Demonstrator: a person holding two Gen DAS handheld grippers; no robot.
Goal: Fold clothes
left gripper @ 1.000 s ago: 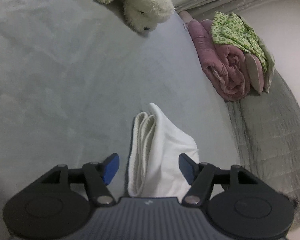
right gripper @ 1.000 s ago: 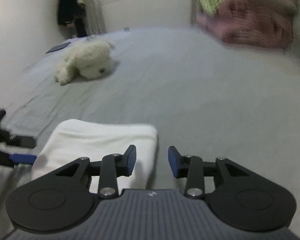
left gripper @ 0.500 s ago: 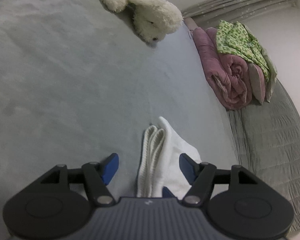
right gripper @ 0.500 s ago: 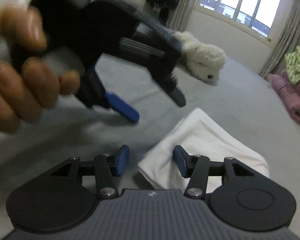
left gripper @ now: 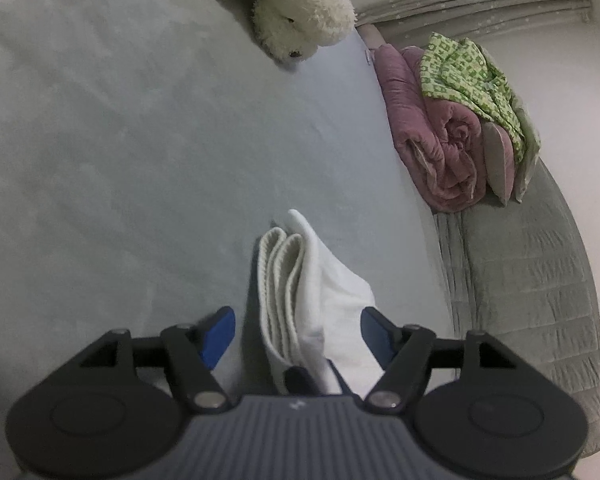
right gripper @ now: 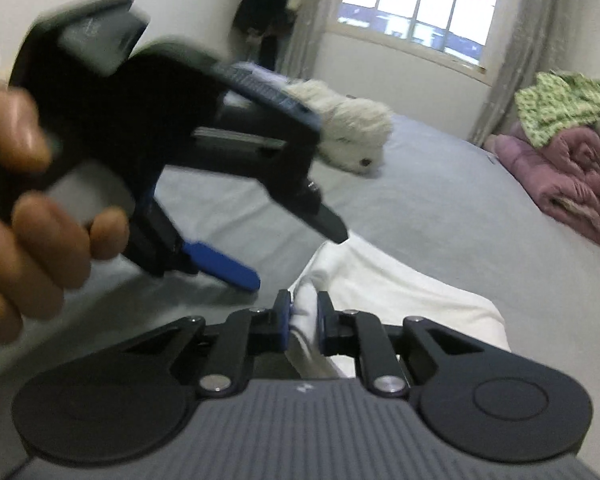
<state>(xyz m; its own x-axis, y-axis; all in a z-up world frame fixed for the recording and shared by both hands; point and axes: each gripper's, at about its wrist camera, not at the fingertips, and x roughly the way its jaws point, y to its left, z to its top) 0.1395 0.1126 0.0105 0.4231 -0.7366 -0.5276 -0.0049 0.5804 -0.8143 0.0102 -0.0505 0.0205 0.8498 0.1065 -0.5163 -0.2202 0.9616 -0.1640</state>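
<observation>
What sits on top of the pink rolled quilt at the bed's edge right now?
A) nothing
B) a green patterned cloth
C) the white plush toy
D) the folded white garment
B: in the left wrist view the green patterned cloth is draped over the pink rolled quilt.

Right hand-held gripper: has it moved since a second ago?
Yes. The right hand-held gripper has swung left around the white garment: the plush dog now sits centre-frame instead of far left, and its jaws are closing on the garment's corner.
</observation>
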